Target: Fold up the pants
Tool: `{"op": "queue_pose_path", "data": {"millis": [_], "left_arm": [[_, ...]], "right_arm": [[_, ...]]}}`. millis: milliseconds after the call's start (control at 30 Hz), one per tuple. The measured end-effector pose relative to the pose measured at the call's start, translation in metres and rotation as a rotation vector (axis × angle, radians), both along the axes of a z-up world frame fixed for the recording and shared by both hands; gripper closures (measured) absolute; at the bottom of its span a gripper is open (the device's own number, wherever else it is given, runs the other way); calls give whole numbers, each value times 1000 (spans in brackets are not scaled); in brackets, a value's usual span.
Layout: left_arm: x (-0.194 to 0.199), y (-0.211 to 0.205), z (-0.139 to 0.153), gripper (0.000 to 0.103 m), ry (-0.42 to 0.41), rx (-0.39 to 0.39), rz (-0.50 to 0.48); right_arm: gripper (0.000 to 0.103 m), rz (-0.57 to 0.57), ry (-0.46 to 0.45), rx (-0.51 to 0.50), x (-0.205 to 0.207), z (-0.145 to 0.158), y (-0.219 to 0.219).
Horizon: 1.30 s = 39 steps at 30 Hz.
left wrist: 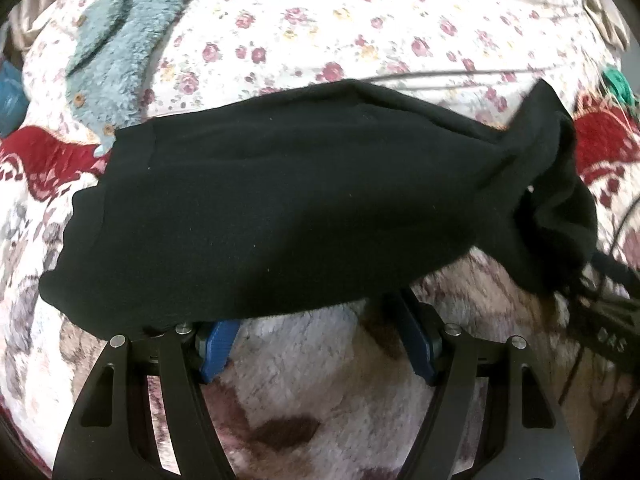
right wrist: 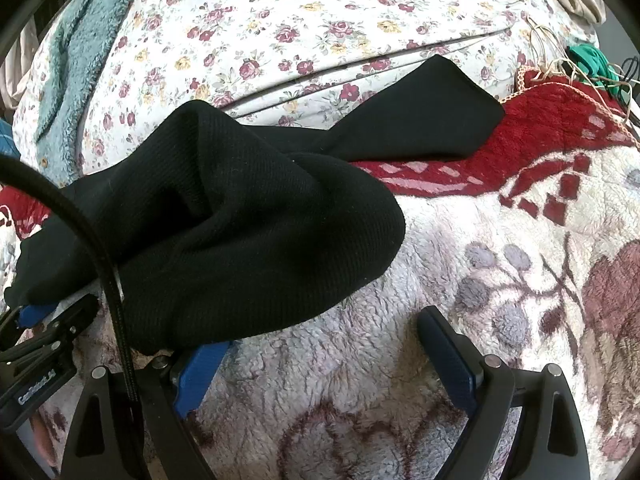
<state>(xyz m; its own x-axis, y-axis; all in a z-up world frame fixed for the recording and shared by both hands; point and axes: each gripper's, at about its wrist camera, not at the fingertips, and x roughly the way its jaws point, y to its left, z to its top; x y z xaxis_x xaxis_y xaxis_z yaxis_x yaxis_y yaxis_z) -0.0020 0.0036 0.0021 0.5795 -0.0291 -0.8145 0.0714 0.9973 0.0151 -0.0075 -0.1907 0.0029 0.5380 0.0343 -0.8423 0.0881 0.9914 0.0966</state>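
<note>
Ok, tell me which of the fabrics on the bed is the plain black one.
The pants, bunched right at both grippers' blue fingertips. The fluffy blanket underneath is patterned, the sheet floral, and the fleece garment teal.

The left gripper (left wrist: 316,320) sits low and near, its two blue-padded fingers spread wide apart. The right gripper (right wrist: 324,340) is posed the same way, jaws wide open, with the left gripper near on its left.
</note>
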Motion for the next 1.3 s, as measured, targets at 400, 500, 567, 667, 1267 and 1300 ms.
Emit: {"op": "queue_pose_path", "data": {"millis": [400,500,567,667,1267,1300], "left_arm": [[-33,18,46,32,-36,43,20],[-42,21,56,32,-87,53,22],[-46,26,61,32,-82,30,24],[-51,33,67,32,-82,-2,36],[-67,46,80,32,-96,-33,65],[-67,46,79,32,-94,-31,67]], "right_arm": [[32,44,-116,51,-37,34,14],[31,50,-169,120,-48,48,16],[31,54,-195,129,-51,54,20],[31,81,-202,133,-54,62,29],[31,143,-209,171,-69,73,58],[31,146,-209,169,-68,74,59]]}}
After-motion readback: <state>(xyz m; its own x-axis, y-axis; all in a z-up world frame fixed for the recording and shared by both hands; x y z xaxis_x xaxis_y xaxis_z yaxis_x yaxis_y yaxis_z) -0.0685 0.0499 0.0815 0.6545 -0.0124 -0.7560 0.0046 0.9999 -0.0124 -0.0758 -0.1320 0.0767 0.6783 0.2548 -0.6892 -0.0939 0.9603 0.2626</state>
